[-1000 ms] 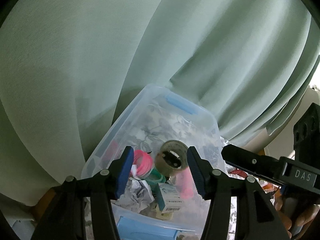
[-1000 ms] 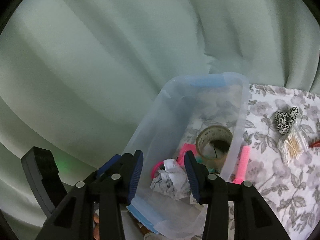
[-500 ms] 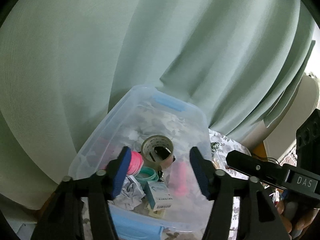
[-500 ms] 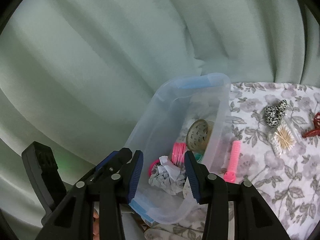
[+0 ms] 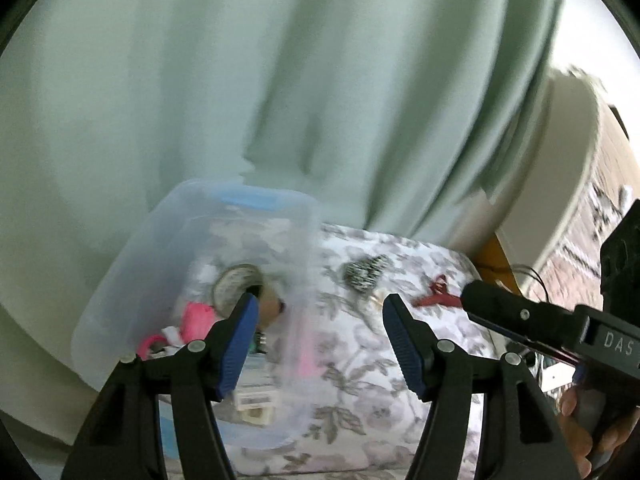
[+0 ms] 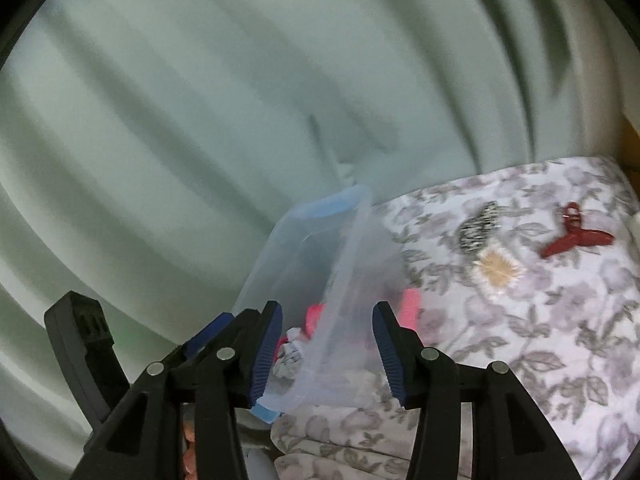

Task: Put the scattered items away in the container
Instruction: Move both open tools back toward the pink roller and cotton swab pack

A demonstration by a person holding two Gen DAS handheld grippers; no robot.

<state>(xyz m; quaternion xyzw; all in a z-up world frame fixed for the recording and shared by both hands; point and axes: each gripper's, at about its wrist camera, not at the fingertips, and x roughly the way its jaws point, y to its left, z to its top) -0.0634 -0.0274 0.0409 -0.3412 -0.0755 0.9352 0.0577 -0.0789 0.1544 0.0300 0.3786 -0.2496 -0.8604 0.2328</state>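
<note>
A clear plastic bin [image 5: 132,264] [image 6: 352,240] with blue handles sits at the left end of a floral cloth. Inside lie a tape roll [image 5: 236,284], pink bits [image 5: 196,318], crumpled paper [image 6: 290,354] and a small labelled box [image 5: 254,400]. Outside on the cloth lie a pink tube [image 6: 410,308] against the bin wall, a black-and-white scrunchie [image 5: 366,272] [image 6: 478,226], a toothpick packet [image 6: 498,268] and a red hair claw [image 5: 438,294] [image 6: 576,236]. My left gripper [image 5: 316,314] hangs open over the bin's right wall. My right gripper [image 6: 326,322] is open and empty above the bin's near corner.
A pale green curtain [image 5: 280,80] hangs close behind the bin and table. A white rounded object [image 5: 560,184] and an orange edge [image 5: 494,256] stand past the table's right end. The right gripper's body [image 5: 540,320], with a hand under it, crosses the left wrist view's lower right.
Both views have swung right, blurring the frames. The bin has slid left in view, and the scrunchie, toothpicks and red claw now show. Both grippers stayed open and empty.
</note>
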